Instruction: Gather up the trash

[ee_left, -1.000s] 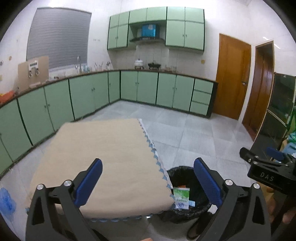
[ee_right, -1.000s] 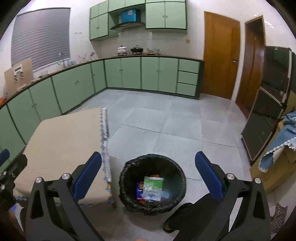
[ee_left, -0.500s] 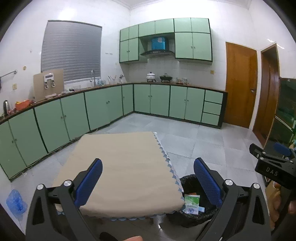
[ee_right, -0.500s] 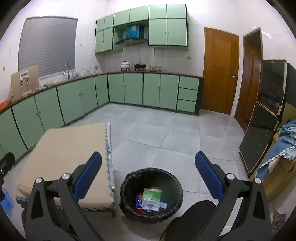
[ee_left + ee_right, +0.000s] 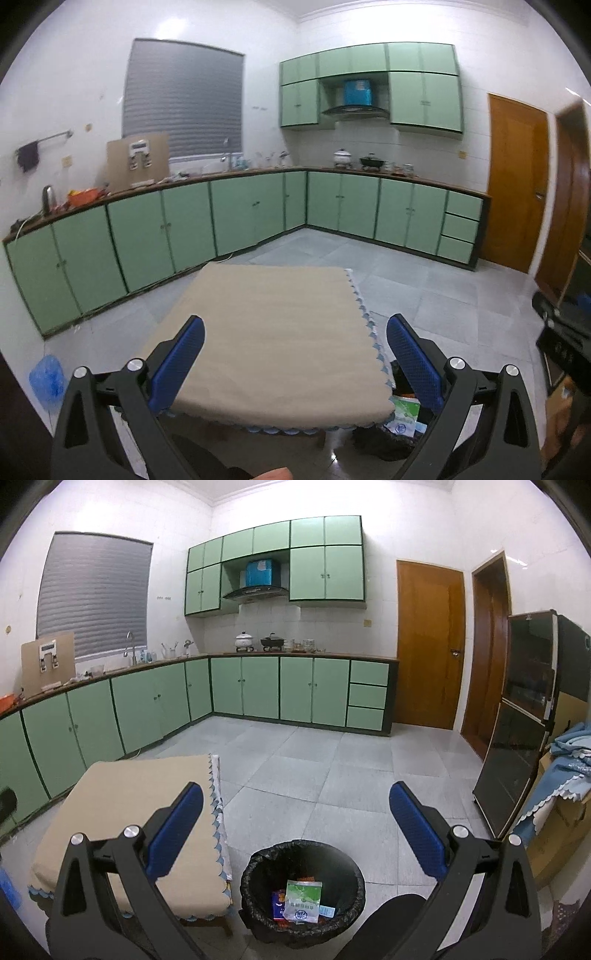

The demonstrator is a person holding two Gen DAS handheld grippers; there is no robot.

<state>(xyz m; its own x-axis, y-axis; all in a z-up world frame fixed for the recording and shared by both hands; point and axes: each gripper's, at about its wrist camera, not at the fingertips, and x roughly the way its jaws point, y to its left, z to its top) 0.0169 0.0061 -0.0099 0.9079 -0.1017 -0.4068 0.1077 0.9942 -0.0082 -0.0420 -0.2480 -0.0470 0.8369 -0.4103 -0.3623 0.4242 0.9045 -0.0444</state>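
Note:
A black-lined trash bin (image 5: 255, 890) stands on the floor right of the low table and holds a green-and-white packet (image 5: 303, 901) with other wrappers. In the left wrist view the bin (image 5: 380, 441) is mostly hidden behind the table's corner, with the packet (image 5: 404, 410) peeking out. My left gripper (image 5: 295, 332) hangs open above the beige tablecloth (image 5: 280, 332), nothing between its fingers. My right gripper (image 5: 295, 801) is open and empty, high over the floor beyond the bin. Part of the right gripper's body (image 5: 561, 339) shows at the left view's right edge.
Green base cabinets (image 5: 258, 690) run along the left and far walls. Wooden doors (image 5: 428, 642) stand at the right, with a dark glass-fronted cabinet (image 5: 517, 716) and blue cloth over boxes (image 5: 565, 775) beside it. A blue bag (image 5: 46, 376) lies on the floor left of the table. A dark shoe (image 5: 391, 919) shows near the bin.
Both grippers have risen and tipped upward, so the table and bin sit lower and farther in view. Both stay open and empty.

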